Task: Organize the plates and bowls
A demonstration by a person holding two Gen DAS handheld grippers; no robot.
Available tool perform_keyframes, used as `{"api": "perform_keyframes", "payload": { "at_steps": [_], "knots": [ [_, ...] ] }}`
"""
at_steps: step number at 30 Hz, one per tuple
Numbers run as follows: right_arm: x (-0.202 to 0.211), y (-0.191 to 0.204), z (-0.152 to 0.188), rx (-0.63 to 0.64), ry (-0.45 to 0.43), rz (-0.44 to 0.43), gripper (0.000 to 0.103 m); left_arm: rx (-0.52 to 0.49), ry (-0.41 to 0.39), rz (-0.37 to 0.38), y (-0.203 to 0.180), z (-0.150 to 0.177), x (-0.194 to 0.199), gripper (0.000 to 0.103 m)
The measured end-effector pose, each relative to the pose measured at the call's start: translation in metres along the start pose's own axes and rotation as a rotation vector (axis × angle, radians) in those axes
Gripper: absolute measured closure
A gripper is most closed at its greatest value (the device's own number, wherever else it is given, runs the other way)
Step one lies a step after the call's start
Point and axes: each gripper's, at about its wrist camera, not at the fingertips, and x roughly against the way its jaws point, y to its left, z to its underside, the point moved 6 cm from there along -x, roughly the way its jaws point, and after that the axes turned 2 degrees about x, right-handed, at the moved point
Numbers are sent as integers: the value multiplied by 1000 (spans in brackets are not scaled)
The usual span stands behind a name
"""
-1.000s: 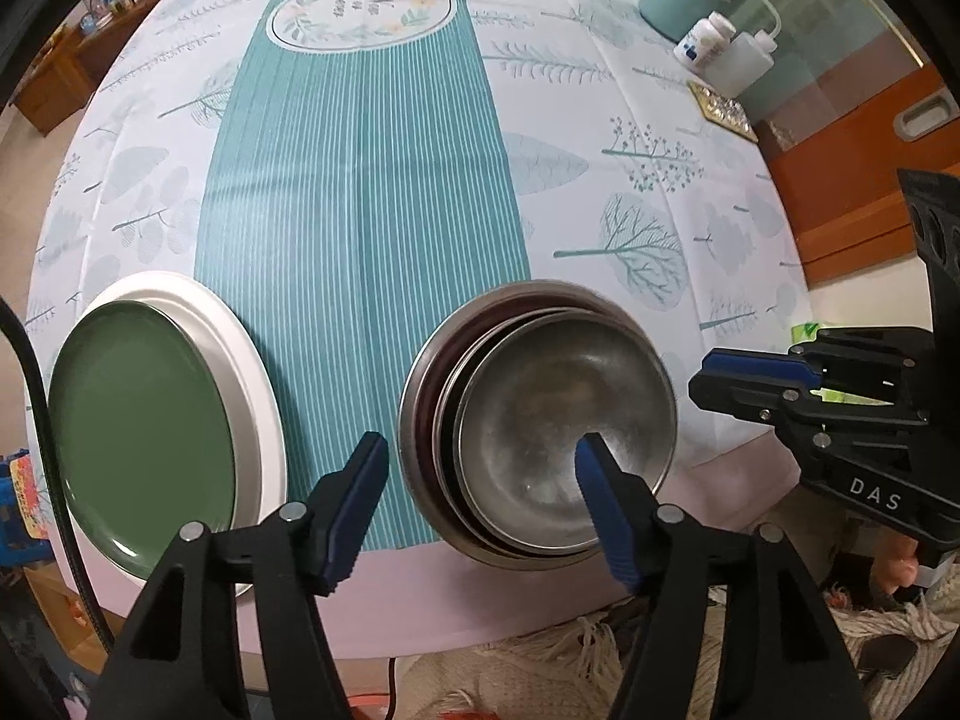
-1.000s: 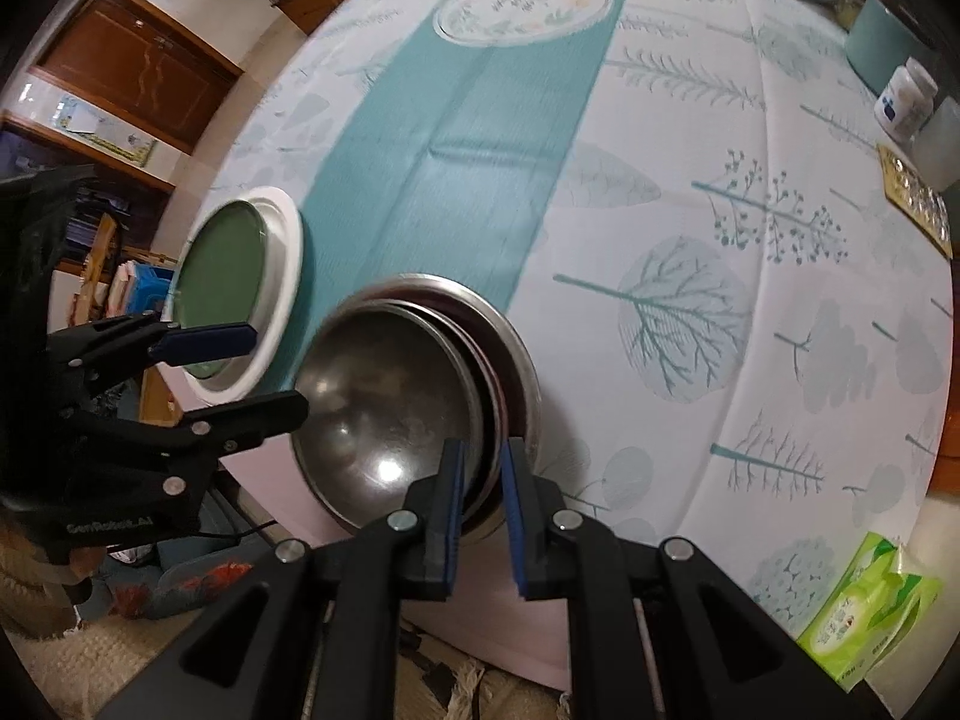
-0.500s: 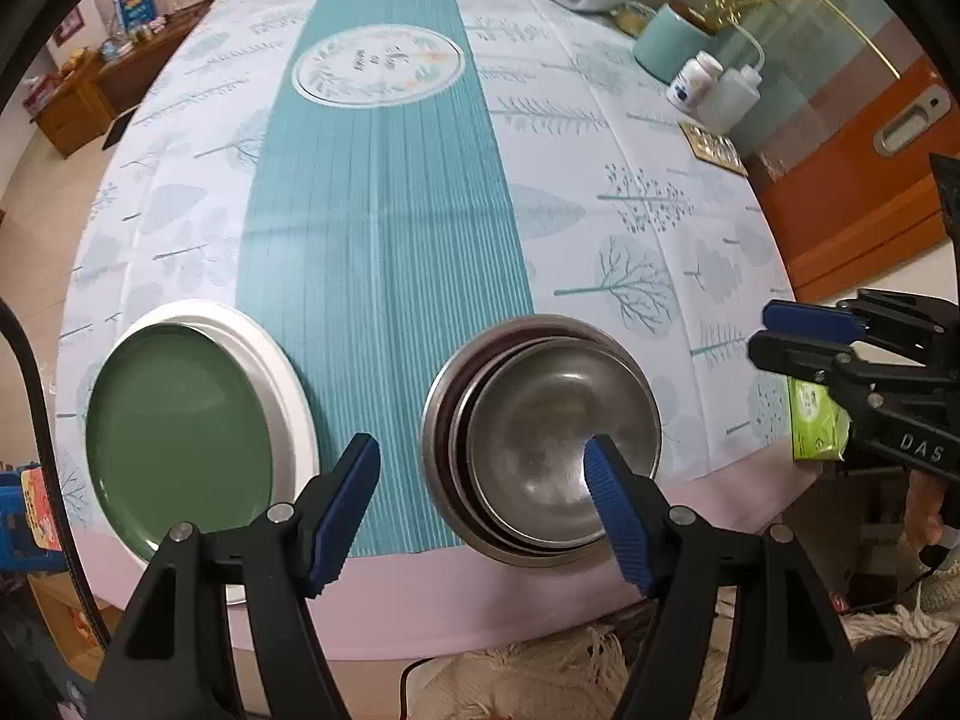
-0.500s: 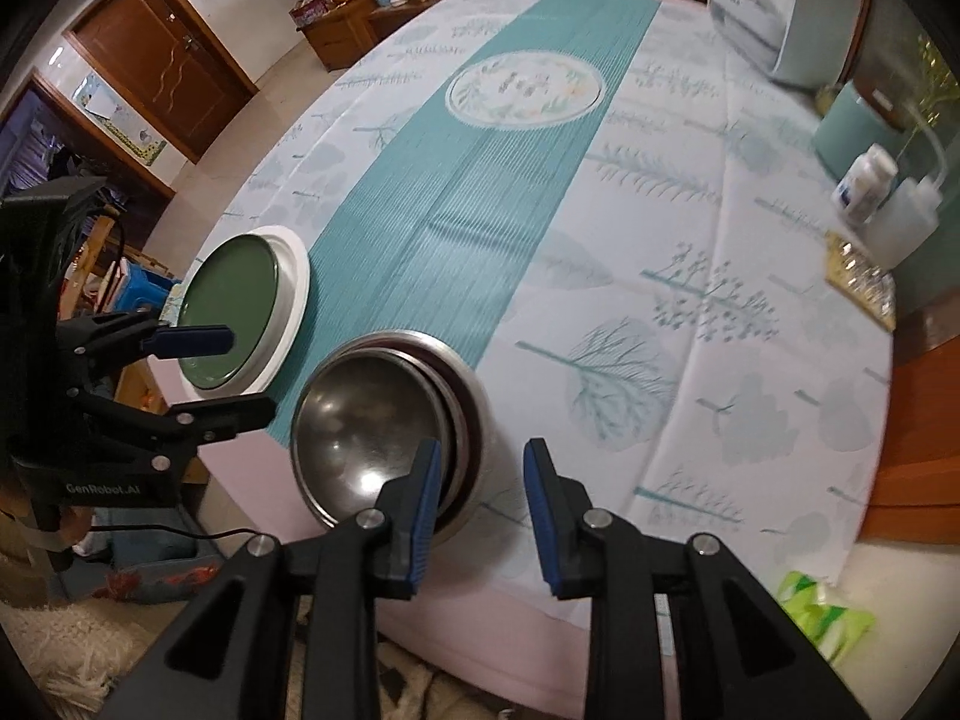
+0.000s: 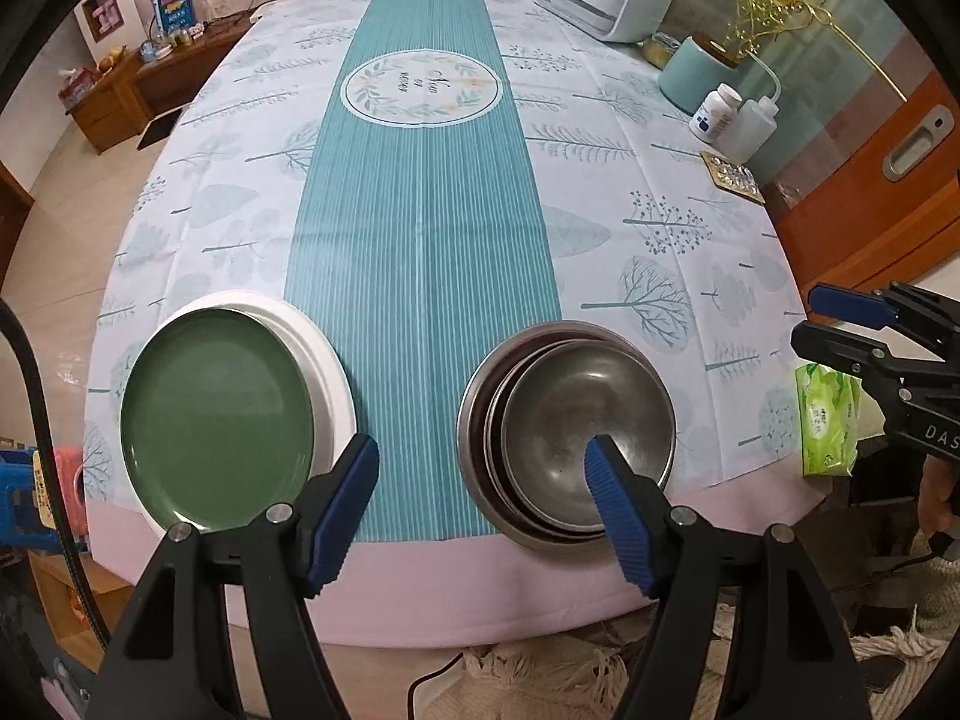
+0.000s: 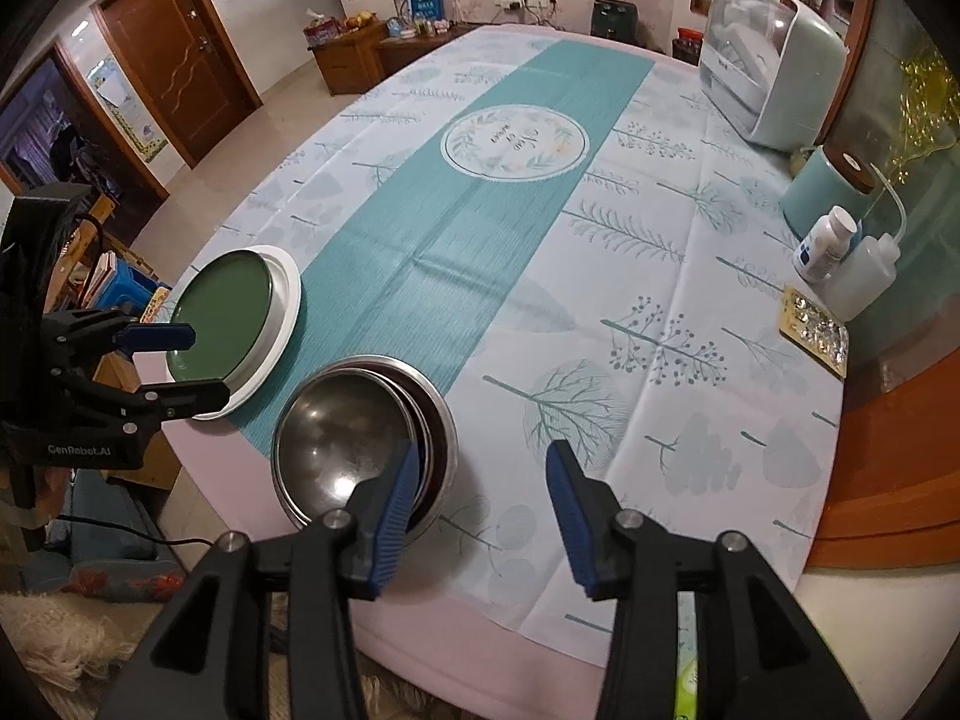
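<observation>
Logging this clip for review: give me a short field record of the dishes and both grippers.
plates: green plate on white plate, near table edge
bowls: metal bowls nested, right of the plates
left gripper: jaws open, empty, off the table edge
right gripper: jaws open, empty, by the bowls
tablecloth: teal stripe, tree print

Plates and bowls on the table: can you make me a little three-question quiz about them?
1. True or false: the green plate sits on a white plate.
2. The metal bowls are: A) nested together, B) spread apart, C) upside down?
3. Fill in: both the left hand-held gripper and the right hand-held gripper are ____ and hold nothing.

Key: 1 true; 2 A; 3 open.
</observation>
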Motion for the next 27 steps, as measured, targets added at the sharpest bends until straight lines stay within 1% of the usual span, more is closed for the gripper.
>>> {"api": "perform_keyframes", "payload": {
  "at_steps": [6, 9, 11, 14, 19, 22, 27],
  "knots": [
    [-15, 5, 11, -48, 5, -32, 58, -3, 22, 12, -1, 7, -11, 33],
    [-26, 8, 18, -72, -5, -22, 58, -14, 23, 15, 1, 7, -20, 33],
    [-34, 10, 23, -95, -10, -1, 58, -25, 28, 22, 1, 7, -26, 33],
    [-47, 12, 30, -141, 10, -1, 58, -48, 41, 29, 3, 7, -38, 33],
    [-61, 18, 40, -276, 37, -66, 58, -69, 79, 71, 6, 9, -56, 33],
    [-66, 22, 42, -303, 52, -54, 58, -71, 117, 104, 6, 13, -71, 33],
    [-72, 24, 45, -347, 73, -51, 58, -66, 153, 138, 6, 14, -87, 33]
  ]
}}
